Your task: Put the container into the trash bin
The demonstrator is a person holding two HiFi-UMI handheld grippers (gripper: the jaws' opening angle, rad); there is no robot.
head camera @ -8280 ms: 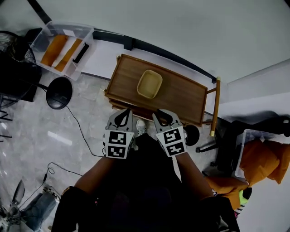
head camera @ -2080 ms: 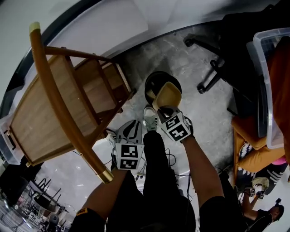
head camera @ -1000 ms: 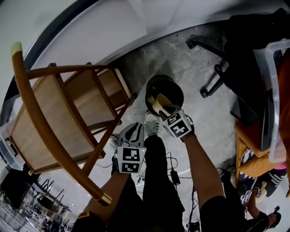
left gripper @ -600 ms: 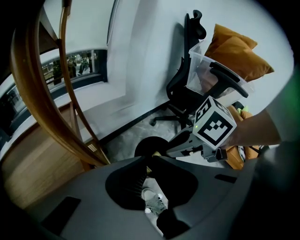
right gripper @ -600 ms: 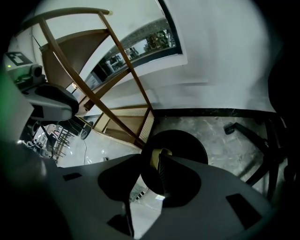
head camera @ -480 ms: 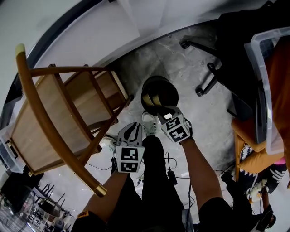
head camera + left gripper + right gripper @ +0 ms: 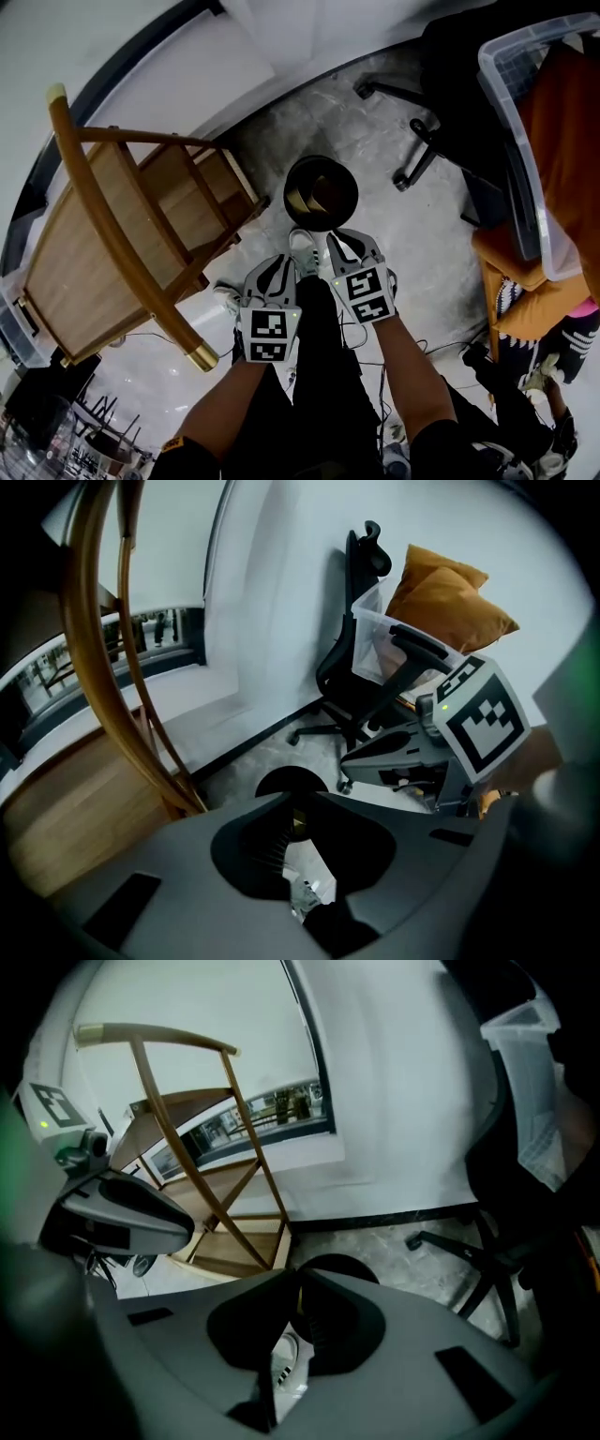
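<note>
The grey marbled floor (image 7: 403, 272) fills most of the head view, with a wooden cart (image 7: 75, 253) at the left, its bare tabletop edged by a curved rail (image 7: 112, 225). At the right stands a clear plastic storage box (image 7: 511, 56) holding orange cushions (image 7: 562, 141), and beside it a black office chair (image 7: 441, 141) on a star base. Between the cart and the chair, a round black trash bin (image 7: 350, 178) sits on the floor. The pale yellow container (image 7: 307, 199) lies inside it, tilted against the bin's inner wall and touching neither pair of tongs. Just below the bin, the person's white sneaker (image 7: 302, 251) shows between the two tools. The right tongs (image 7: 343, 240) hang close above the bin's near rim; their jaws are closing, the tips already drawn almost together, with nothing between them. The left tongs (image 7: 278, 270) are held beside them, nearer the cart, clenched on nothing. Each tool carries a cube faced with black-and-white square markers, the left cube (image 7: 267, 336) and the right cube (image 7: 367, 292); these block patterns are the only print in sight, and a small green light glows beside each.
</note>
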